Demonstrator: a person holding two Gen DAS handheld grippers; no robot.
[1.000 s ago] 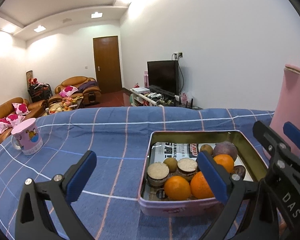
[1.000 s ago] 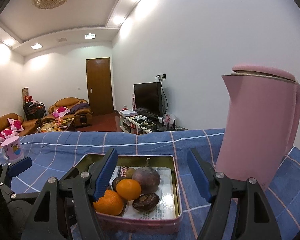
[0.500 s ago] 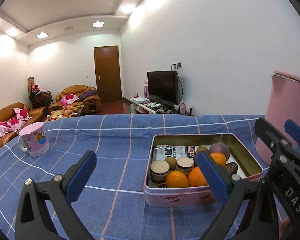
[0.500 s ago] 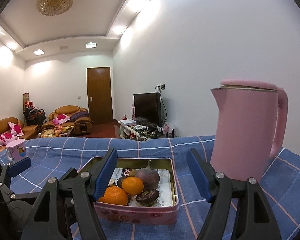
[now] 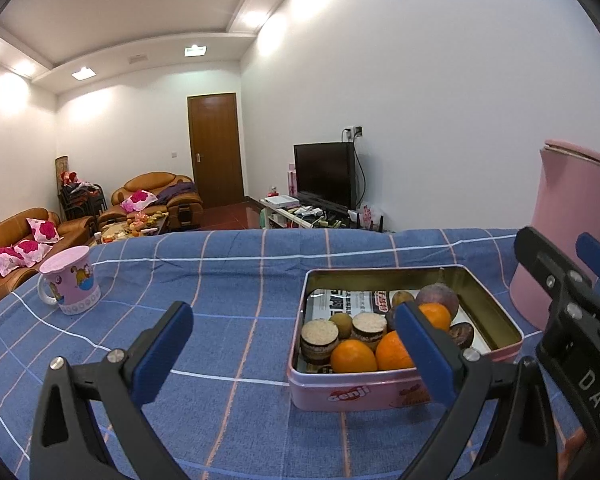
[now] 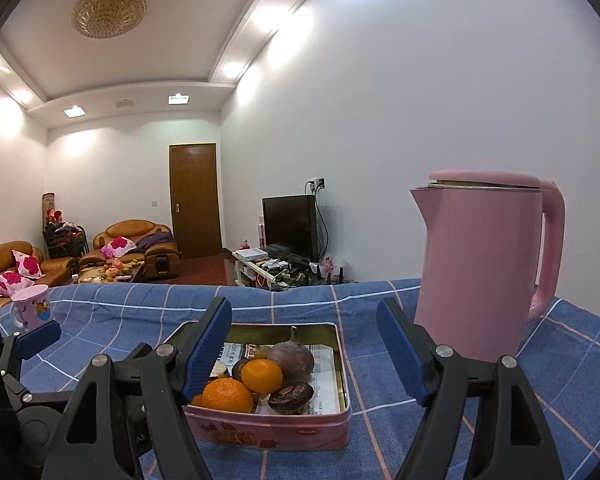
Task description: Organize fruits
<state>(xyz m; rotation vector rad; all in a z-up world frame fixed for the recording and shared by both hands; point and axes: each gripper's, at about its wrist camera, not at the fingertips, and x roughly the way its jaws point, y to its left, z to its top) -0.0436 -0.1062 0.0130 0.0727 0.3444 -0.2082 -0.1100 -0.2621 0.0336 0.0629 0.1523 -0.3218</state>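
A pink tin (image 5: 360,394) stands on the blue checked cloth. It holds oranges (image 5: 353,357), a round purple fruit (image 5: 438,298), a dark wrinkled fruit (image 5: 461,334), small brown fruits and two cut rounds (image 5: 319,336). My left gripper (image 5: 292,316) hangs open in front of the tin's left end, with nothing between its fingers. My right gripper (image 6: 303,308) is in front of the tin (image 6: 268,432), above its near edge. Its jaws are opening and nothing is between them. The oranges (image 6: 227,396) and the purple fruit (image 6: 291,358) lie beyond its fingers.
A tall pink kettle (image 6: 480,272) stands right of the tin, close to my right gripper's right finger. A pink mug (image 5: 70,284) sits at the far left of the cloth. Behind the table's far edge is a living room with sofas and a TV.
Both grippers drew back from the tin and tipped upward, so the tin looks smaller and the kettle shows in full. The right jaws stand slightly wider.
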